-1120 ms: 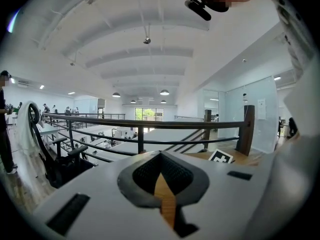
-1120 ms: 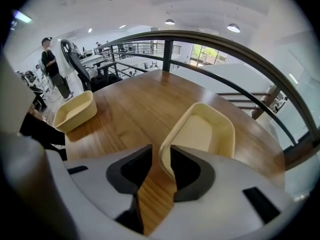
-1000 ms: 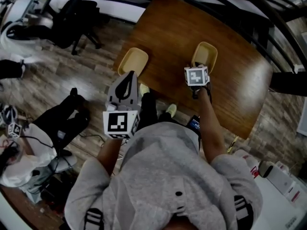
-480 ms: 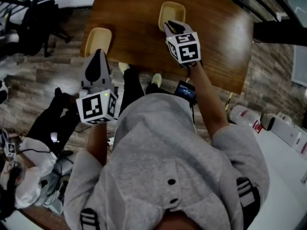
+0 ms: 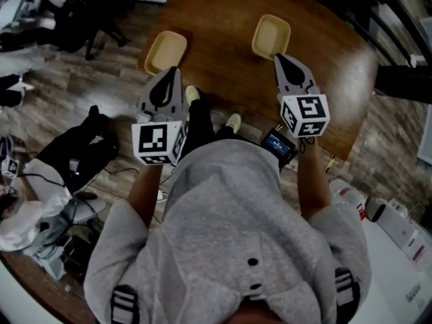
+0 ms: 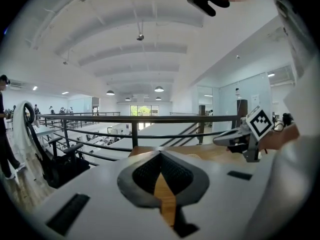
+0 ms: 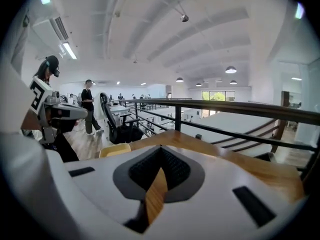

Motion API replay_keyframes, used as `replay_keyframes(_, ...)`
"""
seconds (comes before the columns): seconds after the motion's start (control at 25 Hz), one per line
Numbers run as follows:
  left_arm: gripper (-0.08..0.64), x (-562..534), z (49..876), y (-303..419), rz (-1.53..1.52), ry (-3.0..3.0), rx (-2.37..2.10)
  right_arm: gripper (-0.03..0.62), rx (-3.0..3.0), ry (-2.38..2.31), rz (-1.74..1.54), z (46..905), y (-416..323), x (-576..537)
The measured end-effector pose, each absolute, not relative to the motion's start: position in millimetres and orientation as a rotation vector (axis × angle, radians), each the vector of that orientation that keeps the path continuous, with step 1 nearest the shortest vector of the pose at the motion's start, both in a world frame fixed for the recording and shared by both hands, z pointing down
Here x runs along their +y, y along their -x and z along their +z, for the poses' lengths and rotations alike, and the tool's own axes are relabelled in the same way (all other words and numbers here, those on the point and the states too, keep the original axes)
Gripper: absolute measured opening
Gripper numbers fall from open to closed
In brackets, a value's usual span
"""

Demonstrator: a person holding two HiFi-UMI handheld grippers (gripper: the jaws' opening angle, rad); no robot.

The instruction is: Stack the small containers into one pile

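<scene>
Two small yellow containers sit apart on the brown wooden table (image 5: 223,19): the left container (image 5: 167,51) near the table's left edge, the right container (image 5: 271,36) farther in. My left gripper (image 5: 171,73) hovers just short of the left container, shut and empty. My right gripper (image 5: 279,58) points at the near rim of the right container; its jaws are closing and meet with nothing between them. In the right gripper view the jaws (image 7: 161,148) are together and one yellow container (image 7: 115,150) lies to the left. In the left gripper view the jaws (image 6: 161,151) are together.
A metal railing (image 7: 225,106) runs beyond the table's far side. An office chair (image 5: 94,9) stands on the wood floor at the upper left. Bags and cables (image 5: 67,160) lie on the floor to the left. My shoes (image 5: 192,93) are under the table's near edge.
The right gripper has drawn back from over the right container and its jaws have gone from open to shut, empty. Both containers stay in place. The left gripper stays shut.
</scene>
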State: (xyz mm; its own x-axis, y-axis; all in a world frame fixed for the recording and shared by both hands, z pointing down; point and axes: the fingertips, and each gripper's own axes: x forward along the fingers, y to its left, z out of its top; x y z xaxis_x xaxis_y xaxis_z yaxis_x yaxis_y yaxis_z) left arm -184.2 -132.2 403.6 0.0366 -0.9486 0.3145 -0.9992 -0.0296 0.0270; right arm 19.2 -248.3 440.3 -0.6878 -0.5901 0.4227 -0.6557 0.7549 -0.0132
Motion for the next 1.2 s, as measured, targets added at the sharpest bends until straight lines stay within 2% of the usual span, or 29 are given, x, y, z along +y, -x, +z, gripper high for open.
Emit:
replay_keyframes(0.16,0.018,-113,421,193,0.365,-2.074,-1.957,0.015,-2.6,-0.903,0.214,430,-3,-231)
replay_keyframes(0.24,0.097,-110,435,198,0.399,-2.084,-1.91,0.015,-2.603,-0.881,0.192,432,8,-229)
replay_keyframes(0.32,0.119,-111,449,211,0.421,-2.084,-1.9,0.015,-2.602,-0.853,0.183,437,23,-231)
replay_keyframes(0.72,0.133,-104,556,271,0.773,-2.011,-1.745,0.015,-2.553,-0.779,0.187,453,59,-228)
replay_keyframes(1.2,0.133,-113,628,266,1.099,-2.056,-1.498,0.015,-2.495,-0.744,0.189,465,65,-224)
